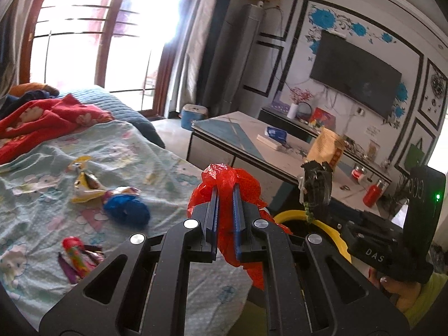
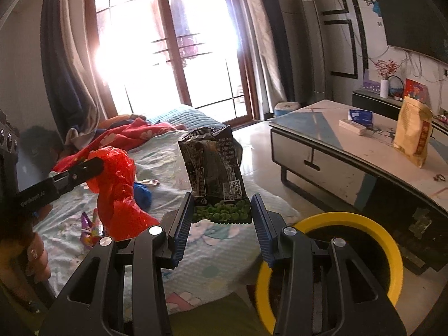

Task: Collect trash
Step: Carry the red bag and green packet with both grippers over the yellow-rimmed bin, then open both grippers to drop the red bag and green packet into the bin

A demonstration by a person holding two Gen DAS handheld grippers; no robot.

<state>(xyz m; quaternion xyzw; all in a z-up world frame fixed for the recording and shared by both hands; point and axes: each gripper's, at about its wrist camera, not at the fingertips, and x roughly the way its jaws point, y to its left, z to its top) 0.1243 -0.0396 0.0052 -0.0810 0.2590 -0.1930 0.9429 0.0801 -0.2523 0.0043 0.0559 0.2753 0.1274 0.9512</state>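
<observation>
My left gripper [image 1: 225, 187] is shut on a crumpled red plastic bag [image 1: 246, 179], which hangs down past the fingers. The right wrist view shows that same red bag [image 2: 120, 184] in the air over the bed. My right gripper [image 2: 222, 197] is shut on the bottom edge of a black and green snack packet [image 2: 212, 168], held upright. That packet [image 1: 317, 187] appears in the left wrist view above a yellow-rimmed bin [image 1: 291, 214]. The bin [image 2: 392, 252] stands on the floor just right of my right gripper.
On the bed [image 1: 126, 154] lie a blue crumpled bag [image 1: 126, 207], a yellow wrapper [image 1: 86, 187] and a colourful wrapper [image 1: 75, 252]. A red blanket [image 1: 42, 120] is bunched further back. A low table [image 2: 350, 145] with a yellow paper bag [image 2: 413, 134] stands to the right.
</observation>
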